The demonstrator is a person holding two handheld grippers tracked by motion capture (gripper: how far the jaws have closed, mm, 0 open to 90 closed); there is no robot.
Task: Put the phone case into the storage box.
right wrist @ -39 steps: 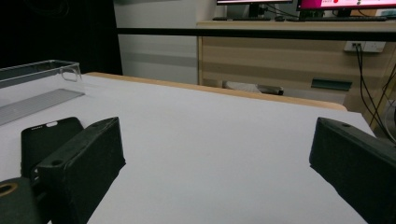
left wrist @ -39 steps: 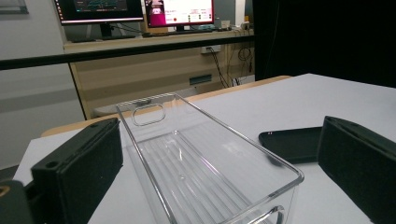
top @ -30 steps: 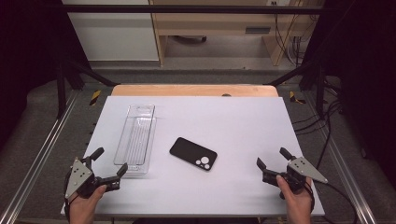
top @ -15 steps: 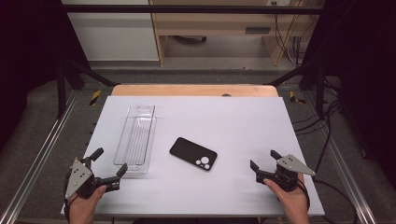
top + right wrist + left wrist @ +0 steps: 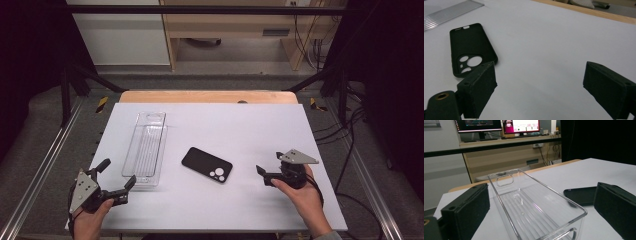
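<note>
One black phone case [image 5: 207, 164] lies flat near the middle of the white table [image 5: 280, 125], just right of one clear plastic bin [image 5: 145, 149], which holds nothing. Two grippers stand over the near edge: the left gripper [image 5: 114, 179] at the bin's near end, jaws wide apart; the right gripper [image 5: 267, 167] near the case, jaws spread with nothing between them after narrowing slightly. The left gripper view adds two monitors [image 5: 499, 125] behind the table.

Tabletop [image 5: 210, 125] is evenly lit from overhead; surroundings are left dark. Shadows are kept soft. Right tool [image 5: 267, 167] is slightly motion-blurred. Faint glare is seen on clear tray [image 5: 536, 212].
</note>
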